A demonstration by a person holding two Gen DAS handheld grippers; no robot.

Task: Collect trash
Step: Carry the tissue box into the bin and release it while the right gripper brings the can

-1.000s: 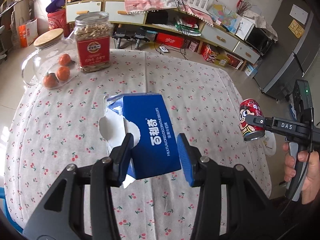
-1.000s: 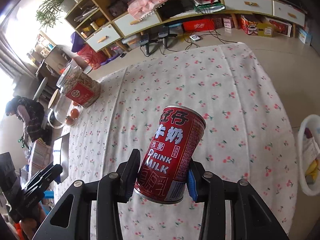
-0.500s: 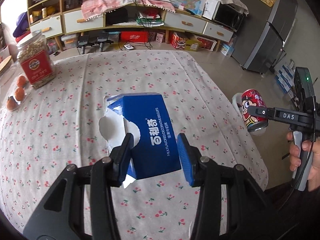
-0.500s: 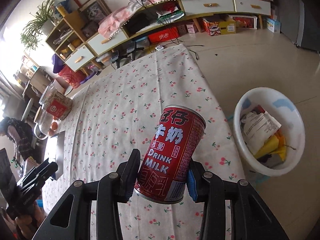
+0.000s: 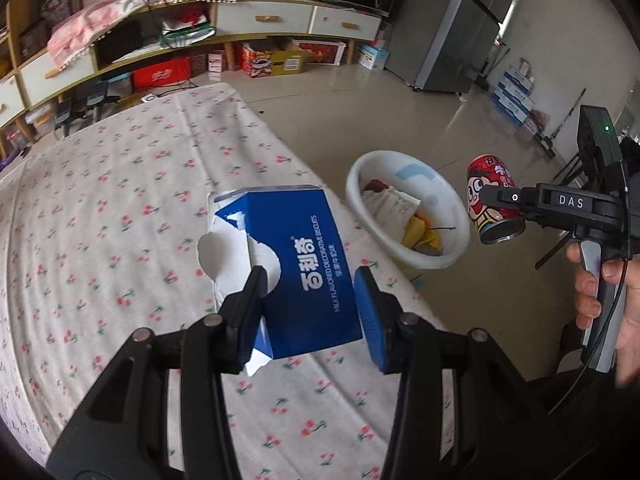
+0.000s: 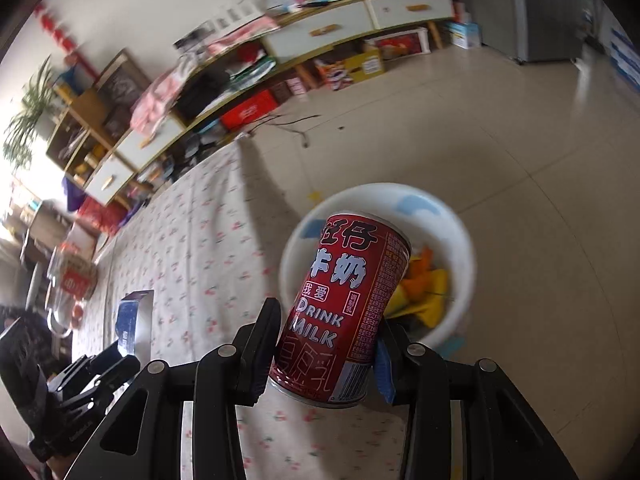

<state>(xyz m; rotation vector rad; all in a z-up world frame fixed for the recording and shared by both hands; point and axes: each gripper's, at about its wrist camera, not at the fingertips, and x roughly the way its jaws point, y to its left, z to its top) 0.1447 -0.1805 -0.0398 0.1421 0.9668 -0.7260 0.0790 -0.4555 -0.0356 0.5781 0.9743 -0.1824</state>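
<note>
Two bits of trash pinched and carried near the bin

The torn blue biscuit box is pinched across its sides by the left hand-held gripper, centre of the left view, above the cherry-print surface. It's probably light and easily crushed, so flat faces are the place to grip. The red milk can is clamped mid-body by the right hand-held gripper, centre of the right view. It's stiff but likely slick, so the middle is best. The white basin on the floor, right of centre, already has paper and yellow scraps inside.
</note>
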